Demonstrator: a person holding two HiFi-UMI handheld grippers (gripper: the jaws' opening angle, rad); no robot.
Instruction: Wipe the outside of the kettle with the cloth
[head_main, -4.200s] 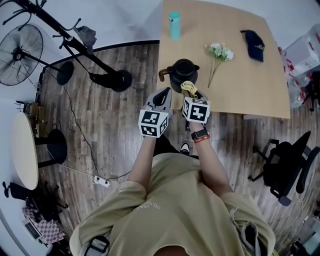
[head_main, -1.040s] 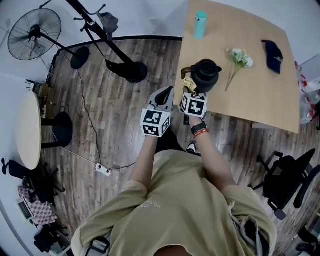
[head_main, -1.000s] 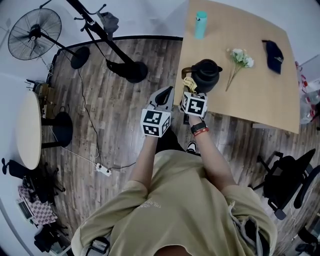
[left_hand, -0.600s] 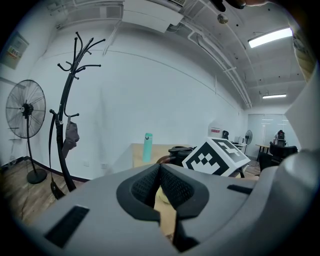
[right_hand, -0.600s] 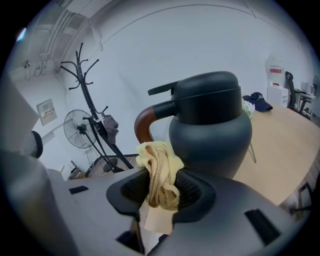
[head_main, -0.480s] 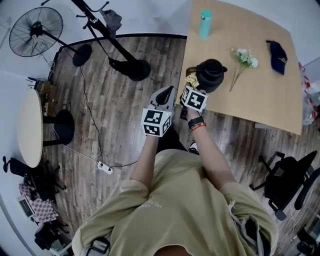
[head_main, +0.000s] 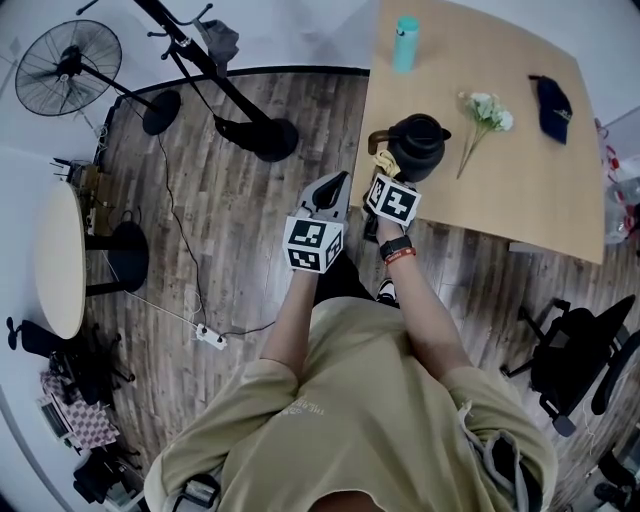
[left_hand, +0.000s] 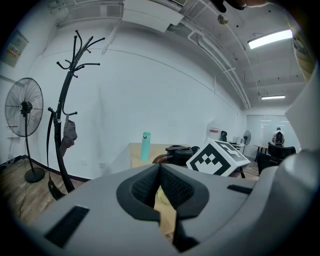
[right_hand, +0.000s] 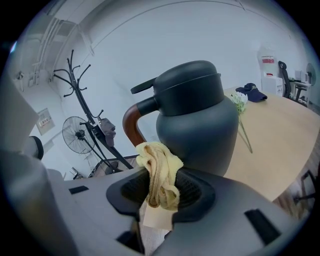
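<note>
Left tongs (head_main: 335, 186), jaws together on nothing, hang beside the right tongs (right_hand: 160, 190), clamped on the yellow cloth (right_hand: 159, 170) just before the kettle (right_hand: 196, 120) on the surface (head_main: 500, 190) ahead: wiping appears under way, and the next stroke likely needs the cloth pressed around the body.

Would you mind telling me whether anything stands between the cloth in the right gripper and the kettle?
Nothing visible does. The right gripper holds the cloth close against the kettle, beside its handle, with no object between them.
</note>
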